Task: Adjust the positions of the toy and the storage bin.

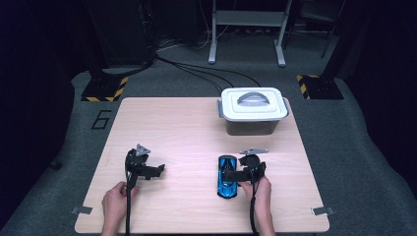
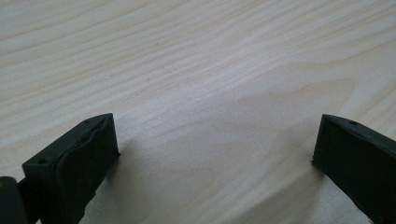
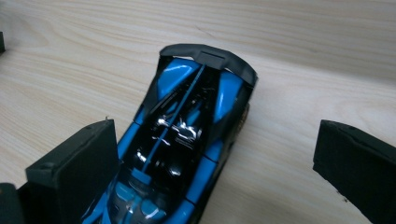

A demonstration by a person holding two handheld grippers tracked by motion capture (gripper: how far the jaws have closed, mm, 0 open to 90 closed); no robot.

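Toy car (image 1: 227,176), blue w/ black trim, is lying on the table (image 1: 187,128) at front right, long axis running roughly front-to-back in the high view. Right gripper (image 1: 235,174) is hanging right over/at the car's mid section, held by the person's right hand (image 1: 259,189). In the right gripper view its jaws are standing wide apart, car (image 3: 182,140) is sitting between them, closer to the left jaw, which is looking like it's just beside or touching the car's side; right jaw is well apart from it w/ bare wood in the gap. Not clamping yet.

Left gripper (image 1: 158,170) is sitting at front left of the table, well apart from the car, left hand (image 1: 114,200) holding it from below. Left gripper view: jaws spread wide, nothing between them but table wood (image 2: 196,84).

Box (image 1: 252,125) w/ white lid (image 1: 253,104) and grey handle is standing at the back right of the table, lid on, well apart from the car & both grippers
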